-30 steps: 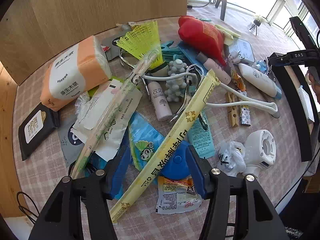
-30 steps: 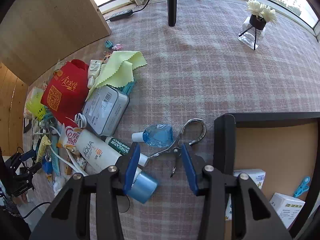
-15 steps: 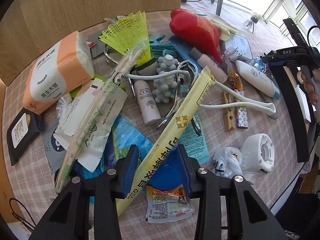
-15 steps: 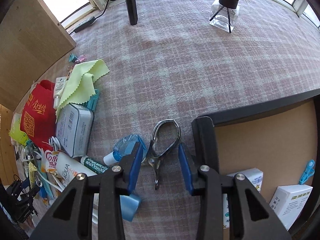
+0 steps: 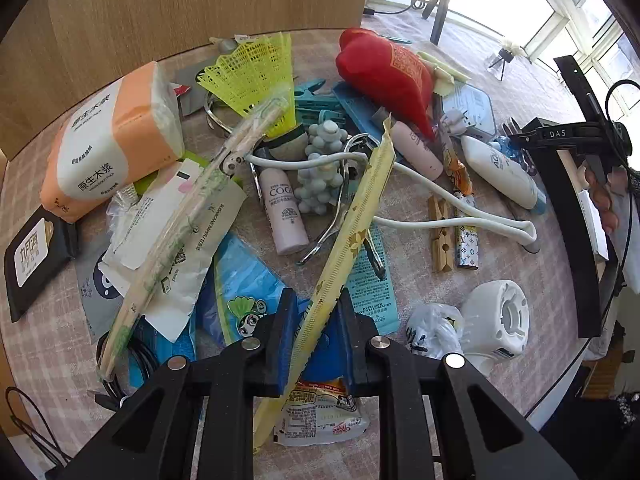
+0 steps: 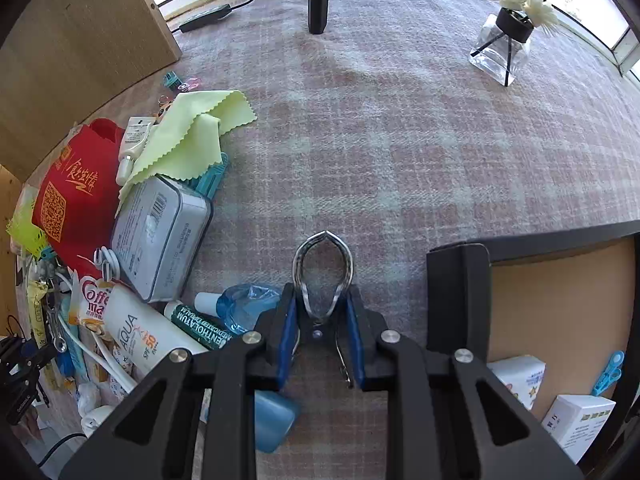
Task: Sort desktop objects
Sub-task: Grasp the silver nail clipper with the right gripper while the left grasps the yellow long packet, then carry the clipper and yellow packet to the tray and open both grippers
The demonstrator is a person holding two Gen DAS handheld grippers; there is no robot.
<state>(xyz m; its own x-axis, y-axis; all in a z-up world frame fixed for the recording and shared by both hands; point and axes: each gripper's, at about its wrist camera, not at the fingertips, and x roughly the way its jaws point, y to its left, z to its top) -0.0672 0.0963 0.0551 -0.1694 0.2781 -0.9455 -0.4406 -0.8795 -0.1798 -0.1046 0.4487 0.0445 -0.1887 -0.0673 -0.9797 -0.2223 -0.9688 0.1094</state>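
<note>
In the left wrist view my left gripper (image 5: 313,322) is shut on a long yellow paper chopstick sleeve (image 5: 352,220) that slants up and away over the clutter. In the right wrist view my right gripper (image 6: 322,322) is shut on silver metal nippers (image 6: 323,264), whose looped handles stick out ahead between the blue pads. The nippers lie low over the plaid tablecloth, just left of the black-rimmed sorting box (image 6: 560,304).
A dense pile covers the table: orange tissue pack (image 5: 112,140), yellow shuttlecock (image 5: 256,76), red pouch (image 5: 388,76), pink bottle (image 5: 282,216), white fan (image 5: 496,320), sunscreen tube (image 6: 136,332), tin (image 6: 160,236), green cloth (image 6: 188,128). The box holds white cartons (image 6: 580,424) and a blue clip (image 6: 608,372). A vase (image 6: 504,48) stands far right.
My left gripper's jaws closed from wide open onto the yellow sleeve. My right gripper moved over the nippers and closed on them; the nippers now point straight ahead.
</note>
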